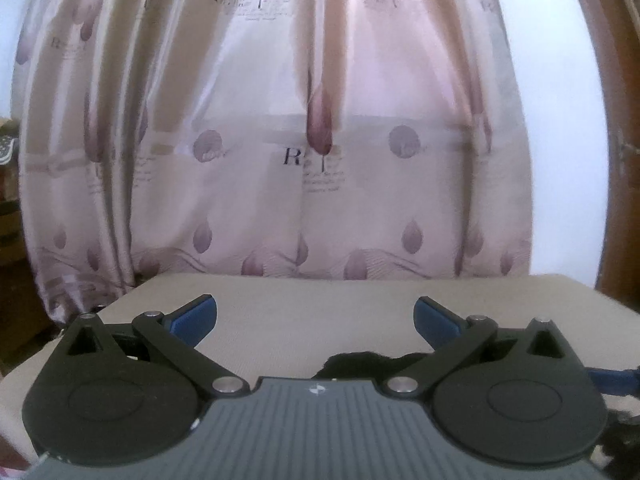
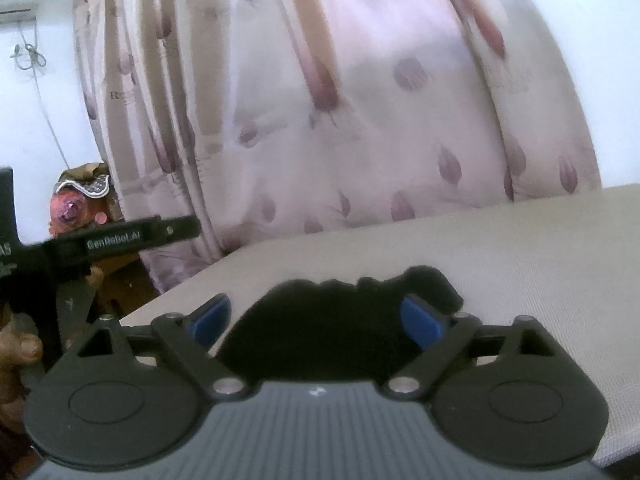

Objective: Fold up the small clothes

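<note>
My left gripper [image 1: 315, 320] stands wide open, nothing between its blue pads, above the beige table [image 1: 280, 332]. The black garment [image 2: 320, 320] lies bunched on that table, below and to the right of it. My right gripper [image 2: 316, 320] is open too, pads clear of the garment directly beneath.

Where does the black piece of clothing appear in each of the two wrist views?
Left wrist view: the black piece of clothing shows only as a low dark strip at lower centre, just above the grey body, with more at the lower right edge.
Right wrist view: it lies at lower centre on the beige padded surface.
Shared landmark: the pink leaf-printed curtain behind the surface.
</note>
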A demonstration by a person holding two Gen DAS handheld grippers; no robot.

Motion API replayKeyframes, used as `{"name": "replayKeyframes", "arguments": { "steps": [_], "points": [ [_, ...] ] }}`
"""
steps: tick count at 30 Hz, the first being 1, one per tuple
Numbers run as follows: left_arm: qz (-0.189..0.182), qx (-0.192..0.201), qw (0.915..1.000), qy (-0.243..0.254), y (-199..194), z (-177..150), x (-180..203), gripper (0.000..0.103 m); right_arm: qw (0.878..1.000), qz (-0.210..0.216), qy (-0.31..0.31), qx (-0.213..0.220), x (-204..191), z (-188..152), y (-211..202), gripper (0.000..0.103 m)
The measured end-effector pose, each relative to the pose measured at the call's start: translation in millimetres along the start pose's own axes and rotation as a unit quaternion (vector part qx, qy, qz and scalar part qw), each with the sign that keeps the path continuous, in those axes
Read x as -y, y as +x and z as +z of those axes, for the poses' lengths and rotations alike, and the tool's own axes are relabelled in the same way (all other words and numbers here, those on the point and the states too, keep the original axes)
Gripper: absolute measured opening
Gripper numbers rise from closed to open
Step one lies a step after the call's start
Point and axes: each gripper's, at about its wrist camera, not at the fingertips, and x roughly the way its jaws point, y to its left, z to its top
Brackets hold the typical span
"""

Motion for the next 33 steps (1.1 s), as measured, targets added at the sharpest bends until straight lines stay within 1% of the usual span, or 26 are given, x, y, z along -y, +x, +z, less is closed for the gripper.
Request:
{"name": "replayKeyframes", "arguments": {
  "steps": [3, 7, 9, 11, 15, 21, 26, 28, 33],
  "points": [
    [-0.013, 0.001, 0.9999, 0.005, -6, 5, 4, 0.103, 1.0, 0.001, -0.007, 0.007, -5, 3, -4, 0.094],
    [-0.033, 0.009, 0.9994, -0.008, -12, 9, 2, 0.103, 1.0, 0.002, -0.007, 0.012, -7, 6, -8, 0.094],
    [-0.052, 0.026, 0.9982, -0.018, -16, 9, -1, 0.103, 1.0, 0.002, -0.007, 0.014, -8, 7, -10, 0.095],
    [-0.054, 0.036, 0.9976, -0.023, -18, 10, -2, 0.103, 1.0, 0.002, -0.009, 0.015, -8, 7, -11, 0.095],
    [-0.046, 0.03, 0.9985, -0.01, -15, 11, 3, 0.103, 1.0, 0.002, -0.01, 0.015, -9, 8, -11, 0.096],
    [-0.04, 0.013, 0.9991, -0.012, -11, 8, 4, 0.103, 1.0, -0.006, -0.02, 0.011, -12, 7, -11, 0.097],
    [-0.04, -0.013, 0.9989, -0.021, -5, 1, 3, 0.103, 0.999, -0.021, -0.038, 0.012, -18, 8, -11, 0.098],
    [-0.04, -0.026, 0.9986, -0.023, 0, -2, 4, 0.103, 0.998, -0.034, -0.047, 0.012, -21, 7, -11, 0.099],
    [-0.037, -0.049, 0.9978, -0.027, 8, -13, 3, 0.103, 0.998, -0.038, -0.046, 0.007, -21, 4, -9, 0.1]
  ]
}}
